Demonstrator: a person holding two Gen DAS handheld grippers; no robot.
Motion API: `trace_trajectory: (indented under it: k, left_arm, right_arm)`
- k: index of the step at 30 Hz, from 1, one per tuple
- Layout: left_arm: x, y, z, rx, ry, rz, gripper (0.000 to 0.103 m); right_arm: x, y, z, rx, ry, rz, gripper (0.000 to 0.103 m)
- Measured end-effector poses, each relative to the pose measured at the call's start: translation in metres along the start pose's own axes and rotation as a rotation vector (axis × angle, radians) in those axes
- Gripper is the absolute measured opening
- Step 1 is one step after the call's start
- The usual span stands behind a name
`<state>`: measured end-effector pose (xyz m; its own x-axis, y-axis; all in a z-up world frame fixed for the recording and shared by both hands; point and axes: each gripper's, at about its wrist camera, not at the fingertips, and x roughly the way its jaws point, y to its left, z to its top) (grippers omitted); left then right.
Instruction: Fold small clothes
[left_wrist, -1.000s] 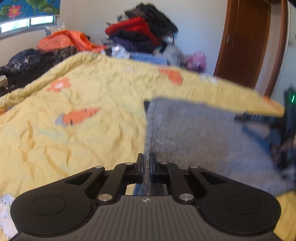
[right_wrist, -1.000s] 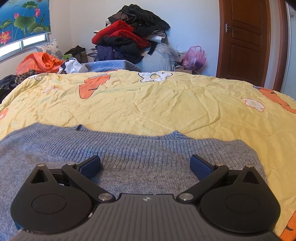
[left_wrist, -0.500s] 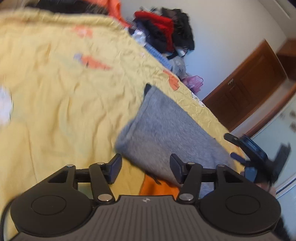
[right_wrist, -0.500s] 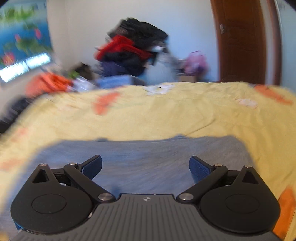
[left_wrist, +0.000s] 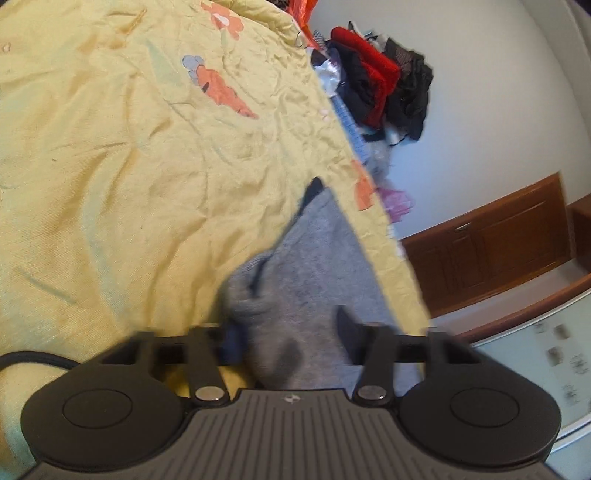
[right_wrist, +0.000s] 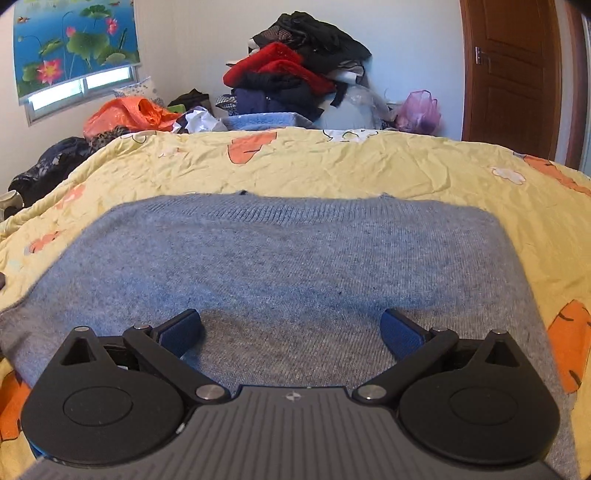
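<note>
Two claws at work | left claw (left_wrist: 291, 336) closing around bunched corner of grey knitted sweater (right_wrist: 280, 266), rolled over since a second ago, when it pinched an edge | sweater lies flat on yellow carrot-print bedspread (right_wrist: 369, 170) | right claw (right_wrist: 291, 332) wide open, empty, hovering over sweater | advice: grab both layers, fold evenly.

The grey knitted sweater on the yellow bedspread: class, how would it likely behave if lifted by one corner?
The grey sweater is a soft knit, already bunched between the closing left gripper jaws, so it would probably droop. Probably light. On the wrinkled bedspread it would likely drag, not slide.
</note>
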<state>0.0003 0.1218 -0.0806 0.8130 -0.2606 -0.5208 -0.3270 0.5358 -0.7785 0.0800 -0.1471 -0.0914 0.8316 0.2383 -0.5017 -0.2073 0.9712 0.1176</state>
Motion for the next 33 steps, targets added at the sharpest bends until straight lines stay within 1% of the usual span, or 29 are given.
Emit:
trace_trajectory:
  k: [1,4,8,9,11,12,13,14,15,17,18,19,20,21,23,25,26,27,29,30,32,33]
  left_arm:
    - [0.004,-0.003,-0.003,0.034,0.003,0.050,0.006]
    - [0.002,-0.012,-0.013,0.123,-0.047,0.083,0.006]
    - [-0.007,-0.036,-0.028,0.295,-0.128,0.140,0.006]
    - [-0.010,-0.045,-0.033,0.355,-0.152,0.150,0.006]
    - [-0.014,-0.065,-0.045,0.502,-0.189,0.144,0.006]
    - [-0.016,-0.074,-0.052,0.579,-0.210,0.138,0.006]
    - [-0.016,-0.082,-0.059,0.644,-0.223,0.128,0.006]
    - [-0.015,-0.088,-0.066,0.706,-0.230,0.121,0.006]
    - [-0.013,-0.093,-0.073,0.753,-0.231,0.122,0.006]
    - [-0.007,-0.098,-0.083,0.824,-0.232,0.136,0.006]
    - [-0.004,-0.098,-0.085,0.842,-0.230,0.141,0.006]
    - [-0.002,-0.098,-0.086,0.853,-0.226,0.145,0.006]
    - [0.000,-0.098,-0.086,0.855,-0.220,0.149,0.006]
    - [0.001,-0.098,-0.086,0.856,-0.214,0.150,0.006]
    - [0.004,-0.096,-0.085,0.863,-0.200,0.152,0.006]
    - [0.005,-0.094,-0.084,0.868,-0.192,0.151,0.006]
    - [0.006,-0.094,-0.085,0.870,-0.185,0.151,0.006]
    - [0.007,-0.092,-0.084,0.868,-0.181,0.149,0.006]
    - [0.008,-0.090,-0.083,0.864,-0.174,0.144,0.006]
    - [0.009,-0.090,-0.082,0.863,-0.171,0.143,0.006]
    - [0.010,-0.087,-0.080,0.855,-0.167,0.144,0.006]
    - [0.010,-0.086,-0.078,0.849,-0.165,0.144,0.006]
  right_arm:
    - [0.000,0.000,-0.001,-0.001,0.001,0.000,0.103]
    - [0.000,0.003,-0.002,-0.011,0.007,-0.006,0.103]
    - [0.000,0.001,-0.001,-0.006,0.007,0.000,0.103]
    - [0.000,0.001,0.000,-0.004,0.007,0.001,0.103]
    - [0.001,0.001,0.002,-0.003,0.008,0.003,0.103]
    - [0.001,0.001,0.004,-0.004,0.017,0.005,0.103]
    - [0.001,0.002,0.009,0.008,0.045,0.005,0.103]
    - [0.001,0.004,0.019,0.040,0.081,0.032,0.103]
    - [0.001,0.007,0.030,0.083,0.116,0.101,0.103]
    - [0.008,0.021,0.056,0.173,0.204,0.285,0.102]
    - [0.017,0.032,0.069,0.197,0.271,0.370,0.102]
    - [0.029,0.047,0.080,0.205,0.338,0.437,0.102]
    - [0.041,0.061,0.090,0.205,0.384,0.479,0.101]
    - [0.052,0.076,0.100,0.187,0.410,0.489,0.100]
    - [0.073,0.108,0.115,0.115,0.455,0.472,0.095]
    - [0.094,0.140,0.122,0.034,0.538,0.463,0.091]
    - [0.104,0.157,0.122,-0.024,0.575,0.443,0.089]
    - [0.113,0.175,0.121,-0.099,0.601,0.400,0.088]
    - [0.123,0.203,0.114,-0.262,0.591,0.302,0.082]
    - [0.126,0.215,0.112,-0.328,0.582,0.278,0.080]
    - [0.133,0.227,0.108,-0.391,0.578,0.238,0.065]
    - [0.135,0.229,0.107,-0.399,0.562,0.226,0.061]
